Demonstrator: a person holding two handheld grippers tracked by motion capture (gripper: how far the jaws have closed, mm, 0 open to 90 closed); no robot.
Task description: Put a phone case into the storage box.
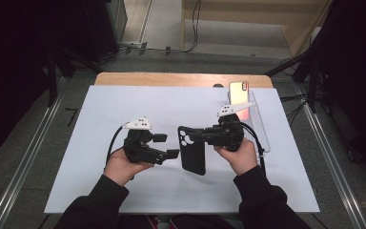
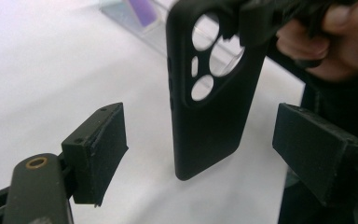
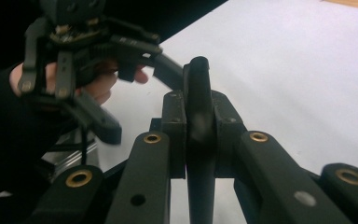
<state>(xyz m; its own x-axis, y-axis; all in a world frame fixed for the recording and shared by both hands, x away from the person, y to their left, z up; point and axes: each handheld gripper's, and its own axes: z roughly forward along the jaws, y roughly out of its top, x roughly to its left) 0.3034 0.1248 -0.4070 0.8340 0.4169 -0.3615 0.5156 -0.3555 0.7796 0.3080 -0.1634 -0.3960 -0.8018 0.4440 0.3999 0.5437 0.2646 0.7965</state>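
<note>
A black phone case (image 1: 193, 155) with round camera cut-outs is held at its top end by my right gripper (image 1: 190, 136), which is shut on it. In the right gripper view the case (image 3: 198, 84) stands edge-on, pinched between the two pads of the right gripper (image 3: 198, 123). My left gripper (image 1: 167, 145) is open just left of the case, apart from it. In the left gripper view the case (image 2: 214, 107) hangs ahead between the spread pads (image 2: 100, 147), untouched. The left gripper (image 3: 137, 95) is at the upper left of the right gripper view.
A phone (image 1: 238, 92) with a lit screen stands upright in a clear acrylic stand (image 1: 259, 126) at the back right. A white sheet (image 1: 100, 114) covers the wooden table (image 1: 171, 78). Dark floor and metal rails surround the table.
</note>
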